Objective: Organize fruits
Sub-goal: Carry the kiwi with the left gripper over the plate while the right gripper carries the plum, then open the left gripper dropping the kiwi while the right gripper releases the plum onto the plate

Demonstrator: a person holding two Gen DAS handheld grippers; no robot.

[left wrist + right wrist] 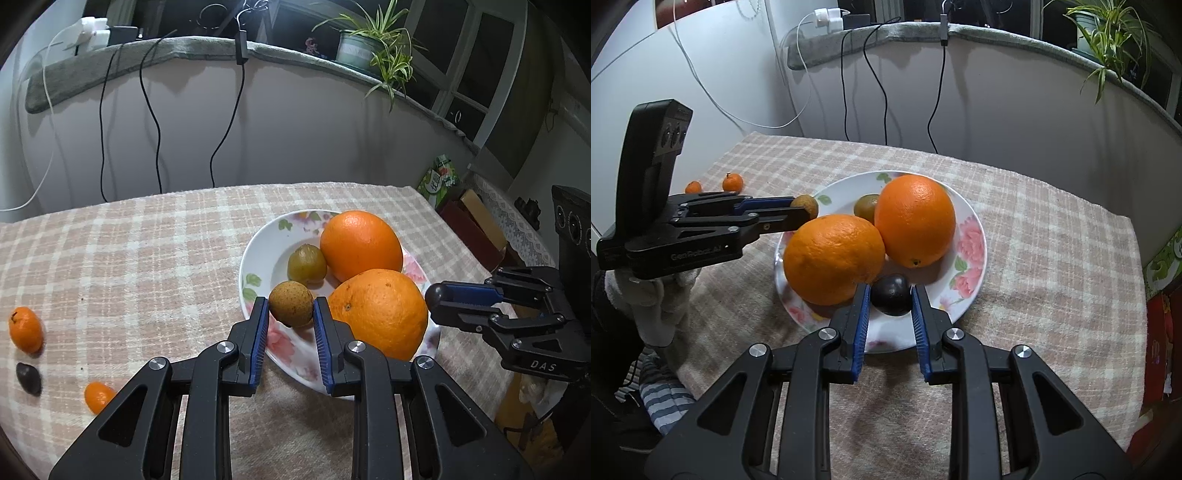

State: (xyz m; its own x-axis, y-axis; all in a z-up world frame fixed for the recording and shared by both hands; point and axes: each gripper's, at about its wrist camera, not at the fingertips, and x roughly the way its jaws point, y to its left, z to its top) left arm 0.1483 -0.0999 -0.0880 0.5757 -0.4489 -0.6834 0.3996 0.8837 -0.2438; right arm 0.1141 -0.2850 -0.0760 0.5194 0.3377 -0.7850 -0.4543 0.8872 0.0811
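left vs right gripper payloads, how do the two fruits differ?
The left gripper holds a tan, speckled, rough-looking round fruit; the right gripper holds a smooth, near-black dark fruit. The round fruit sits at the plate rim, the dark fruit beside the near orange. Both are small, pinched between blue pads over the plate.

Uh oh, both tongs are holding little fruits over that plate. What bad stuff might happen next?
1. The left tongs pinch the small brown fruit above the flowered plate's near rim; dropped there, it might roll onto the tablecloth.
2. The right tongs hold the dark plum right beside the near orange; a bump could nudge it.
3. The two big oranges crowd the plate, leaving little room.
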